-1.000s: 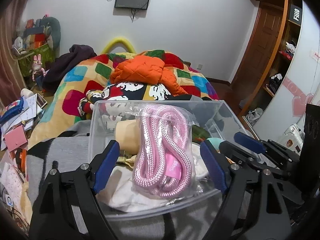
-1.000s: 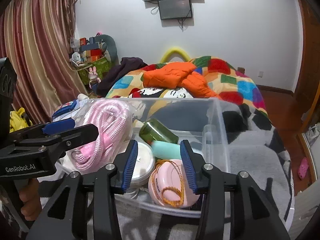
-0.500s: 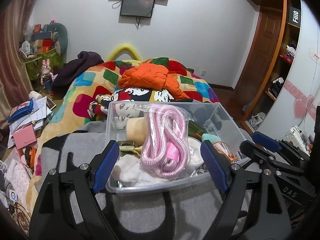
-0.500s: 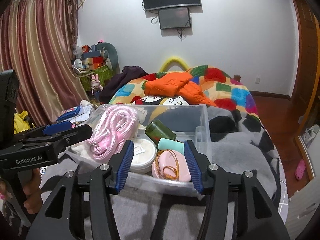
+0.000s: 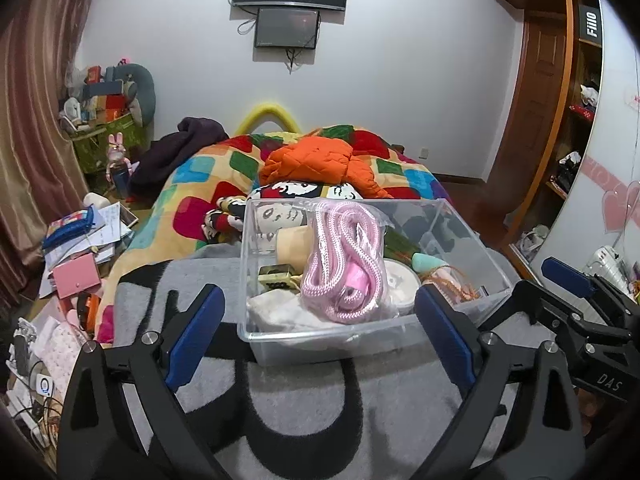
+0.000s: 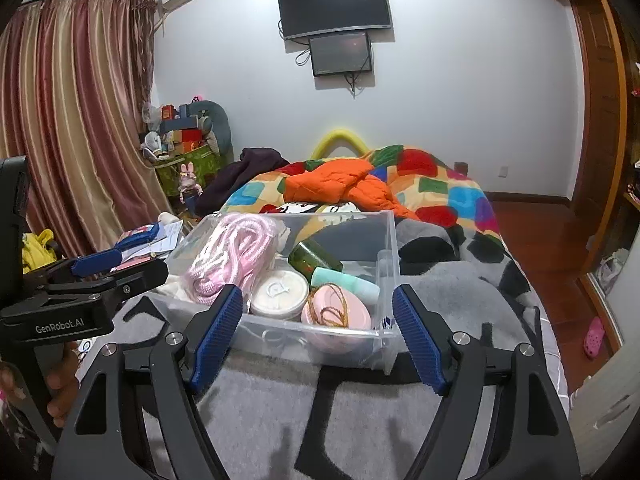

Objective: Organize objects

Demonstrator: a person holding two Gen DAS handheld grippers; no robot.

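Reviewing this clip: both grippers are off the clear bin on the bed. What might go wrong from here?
1. The bagged pink rope stands above the clear bin rim; a nudge may tip it out.
2. The bin sits on a soft grey blanket, so lifting by one wall may tilt it and shift the green bottle and pink case.
3. The left gripper and right gripper, jaws opening and empty, are close together and might collide.

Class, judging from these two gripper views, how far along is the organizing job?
Done: the bagged pink rope, white round tin and pink round case sit in the clear plastic bin. In hand: nothing; left gripper and right gripper are opening, empty. Left: nothing visible on the grey blanket.
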